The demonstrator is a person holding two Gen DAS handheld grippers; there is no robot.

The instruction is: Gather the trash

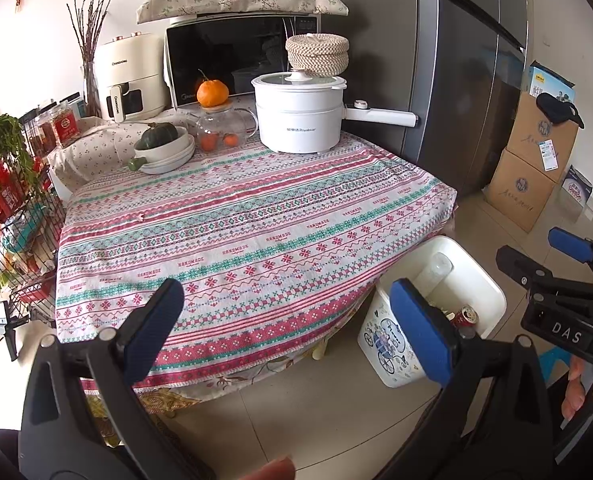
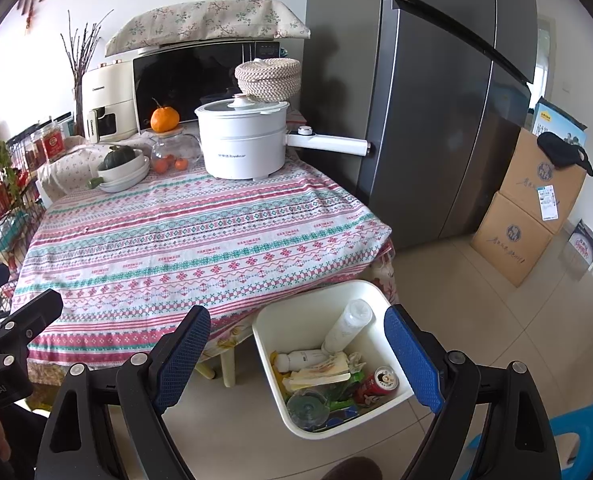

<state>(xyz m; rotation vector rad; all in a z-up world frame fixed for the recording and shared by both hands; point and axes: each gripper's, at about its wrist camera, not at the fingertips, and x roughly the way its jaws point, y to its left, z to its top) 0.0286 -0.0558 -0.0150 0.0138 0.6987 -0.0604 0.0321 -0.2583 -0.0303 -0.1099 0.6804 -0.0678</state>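
Observation:
A white trash bin [image 2: 272, 320] stands on the floor by the table's right front corner. It holds a clear plastic bottle [image 2: 346, 326], a small white bottle [image 2: 302, 360], a red can [image 2: 378, 384], wrappers and a clear lid. The bin also shows in the left wrist view [image 1: 484, 280]. My right gripper [image 2: 298, 358] is open and empty above the bin. My left gripper [image 1: 286, 332] is open and empty over the table's front edge. The right gripper shows in the left wrist view [image 1: 536, 258].
The table [image 1: 236, 232] has a patterned cloth. At its back stand a white electric pot [image 1: 300, 116], stacked bowls with a squash [image 1: 164, 148], a glass teapot, a microwave and an air fryer. A fridge [image 2: 436, 100] and cardboard boxes [image 2: 524, 216] stand right. A wire rack [image 1: 12, 216] stands left.

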